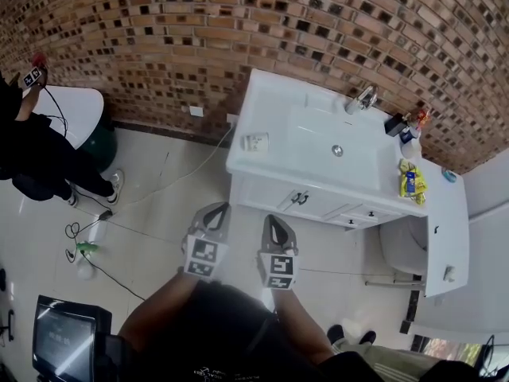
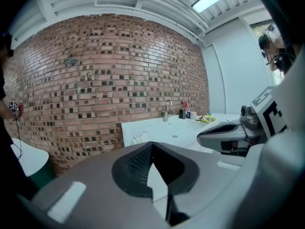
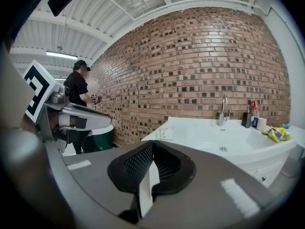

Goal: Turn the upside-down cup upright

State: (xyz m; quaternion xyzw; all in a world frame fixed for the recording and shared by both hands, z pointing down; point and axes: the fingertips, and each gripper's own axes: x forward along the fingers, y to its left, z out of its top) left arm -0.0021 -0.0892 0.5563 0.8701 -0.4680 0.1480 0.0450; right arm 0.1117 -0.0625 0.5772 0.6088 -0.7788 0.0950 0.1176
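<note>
left gripper [image 1: 223, 209] jaws together, empty | right gripper [image 1: 271, 221] same, nothing held | cup [image 1: 255, 142] at left edge of sink counter [image 1: 266, 94], well apart from both | risk: cup sits near the edge, so a clumsy or shut-jaw approach could knock it to the floor

The head view looks steeply down from high above the floor, with the vanity [image 1: 274, 106] ahead. Both gripper views sit low and well back, facing the vanity and the brick wall [image 1: 238, 22] behind it. All three views share the faucet [image 1: 364, 98] and the cup [image 1: 255, 142].
</note>
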